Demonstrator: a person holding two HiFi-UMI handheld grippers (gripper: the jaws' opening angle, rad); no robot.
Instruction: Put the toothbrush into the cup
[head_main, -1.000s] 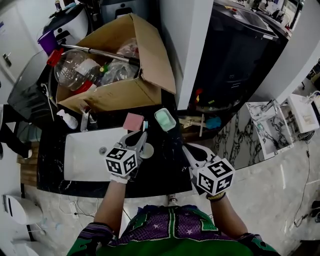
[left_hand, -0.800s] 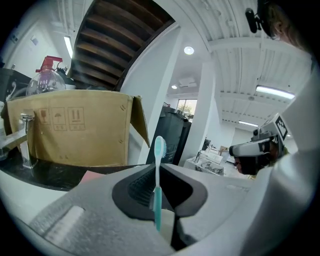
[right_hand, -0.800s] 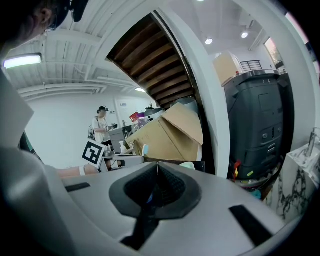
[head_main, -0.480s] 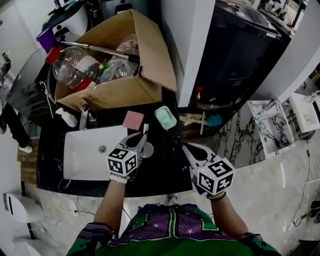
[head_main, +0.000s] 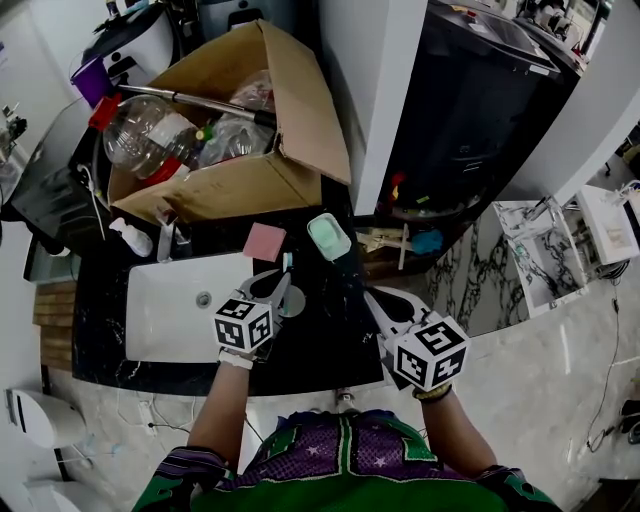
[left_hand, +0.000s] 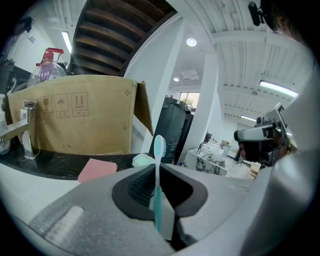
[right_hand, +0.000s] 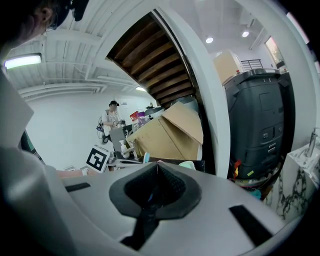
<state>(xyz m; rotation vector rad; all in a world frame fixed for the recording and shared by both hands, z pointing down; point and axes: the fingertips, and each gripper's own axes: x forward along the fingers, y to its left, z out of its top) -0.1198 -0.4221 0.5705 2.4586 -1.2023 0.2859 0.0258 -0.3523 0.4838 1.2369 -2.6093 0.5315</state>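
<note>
A teal toothbrush (left_hand: 159, 150) stands upright between the jaws of my left gripper (left_hand: 158, 169), which is shut on its handle; the bristle head pokes out above the tips. In the head view the left gripper (head_main: 272, 283) hovers over the black counter (head_main: 330, 335) at the sink's right rim, and the toothbrush (head_main: 288, 262) points away from me. A grey round thing (head_main: 292, 301), maybe the cup's rim, shows just under that gripper. My right gripper (head_main: 372, 298) hangs to the right over the counter's edge, shut, with nothing seen in it (right_hand: 157, 163).
A white sink (head_main: 160, 310) with a faucet (head_main: 168, 240) lies left of the left gripper. Behind it sit a pink pad (head_main: 265, 241), a mint dish (head_main: 328, 237), and a cardboard box (head_main: 240, 190) of bottles. A black bin (head_main: 470, 110) stands at the back right.
Both grippers hold their places, the toothbrush still gripped. A figure at the far left edge has gone out of view.
</note>
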